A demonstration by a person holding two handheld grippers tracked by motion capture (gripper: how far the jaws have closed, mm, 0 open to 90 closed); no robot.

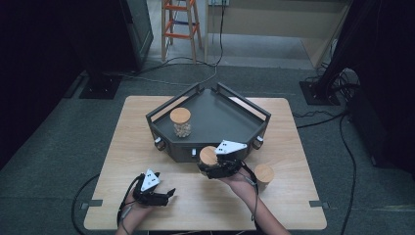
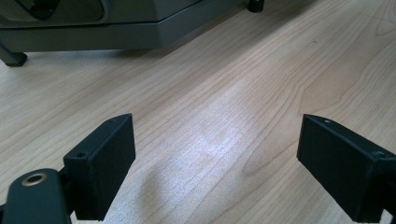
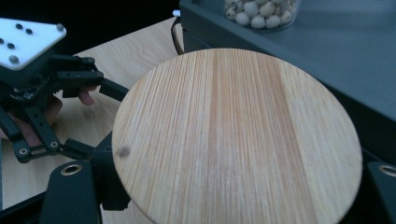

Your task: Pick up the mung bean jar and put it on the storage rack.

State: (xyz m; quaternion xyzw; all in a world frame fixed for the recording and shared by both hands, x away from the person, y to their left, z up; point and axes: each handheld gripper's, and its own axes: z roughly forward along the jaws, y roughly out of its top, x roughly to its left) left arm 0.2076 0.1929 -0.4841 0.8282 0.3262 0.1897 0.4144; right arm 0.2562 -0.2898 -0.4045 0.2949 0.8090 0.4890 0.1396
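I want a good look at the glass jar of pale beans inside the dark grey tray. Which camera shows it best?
The high view: the bean jar shows whole, wooden lid on, in the grey tray. The right gripper view catches just its base. The left gripper view offers a tray edge.

Black claws (image 1: 169, 193), grey dotted plates, trailing cables.

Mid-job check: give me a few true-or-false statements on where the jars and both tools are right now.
1. The right tool grips a wooden-lidded jar. True.
2. The left tool holds a jar. False: its jaws are open over the bare table.
3. A jar of beans stands inside the dark tray. True.
4. The tray holds three jars. False: it holds one; another jar stands on the table beside the right hand.
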